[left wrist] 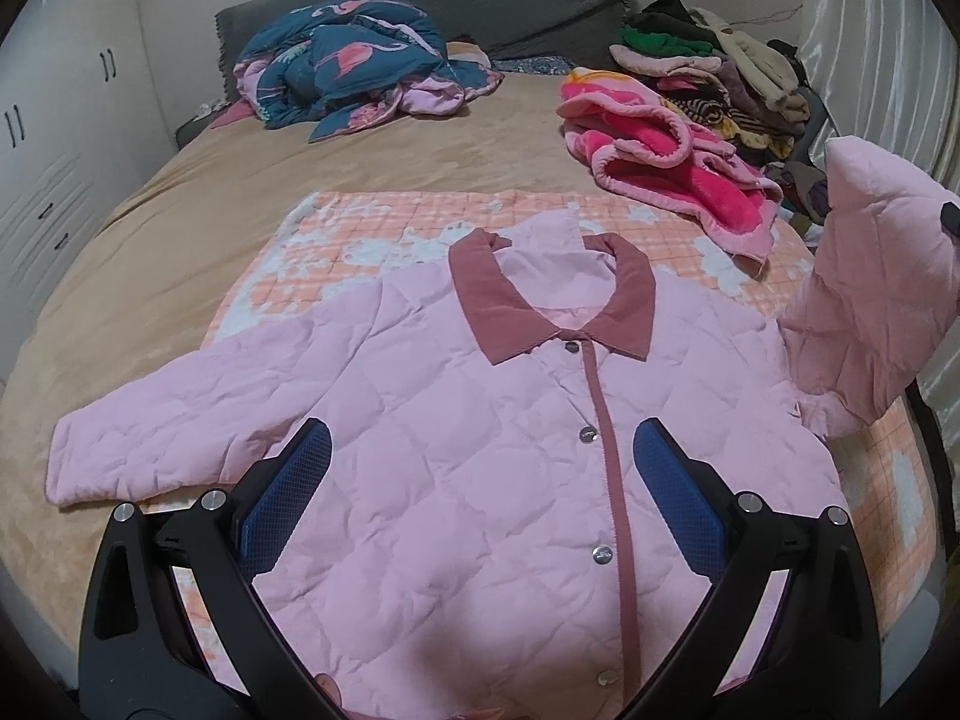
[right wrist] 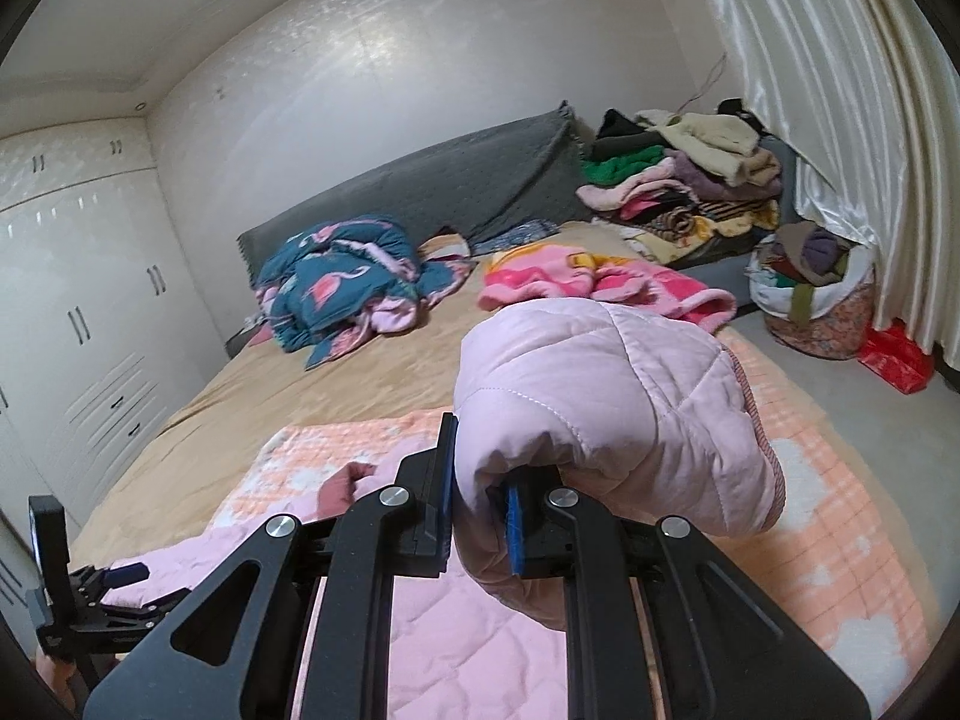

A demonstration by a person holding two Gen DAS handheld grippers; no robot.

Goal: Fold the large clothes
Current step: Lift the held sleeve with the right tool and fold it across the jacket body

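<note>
One container: a floral cloth bag (right wrist: 822, 294) stands on the floor at the far right beside the curtain (right wrist: 840, 120), stuffed with dark and brown garments; a red bag (right wrist: 894, 357) lies just beside it.
Right view only: the floral cloth bag, the red bag, the ceiling, and the left tongs (right wrist: 129, 573) seen from the side at the near left edge.
Left view only: the whole front of the pink quilted jacket (left wrist: 468, 450), its collar (left wrist: 498, 306), snap buttons and left-hand sleeve (left wrist: 180, 414).
Both views: a flamingo-print quilt (left wrist: 348, 66) bunched at the far left of the bed (left wrist: 150, 240), a pink fleece blanket (left wrist: 672, 174) far right, a pile of folded clothes (left wrist: 720, 72) behind it, a grey headboard (left wrist: 510, 0), a white wardrobe (right wrist: 78, 300).
Jacket, position: flat and face up on an orange checked mat (left wrist: 372, 222) at the near end of the bed.
Jacket, appearance: pale pink, diamond-quilted, creased, with darker rose collar and placket (left wrist: 612, 462), buttoned closed.
Raised sleeve (right wrist: 606, 408): lifted off the bed on the right, cuff end bulging forward.
Left tongs (left wrist: 480, 468): spread wide above the jacket's chest, pinching nothing.
Right tongs (right wrist: 480, 516): pressed together on the raised sleeve's quilted fabric.
</note>
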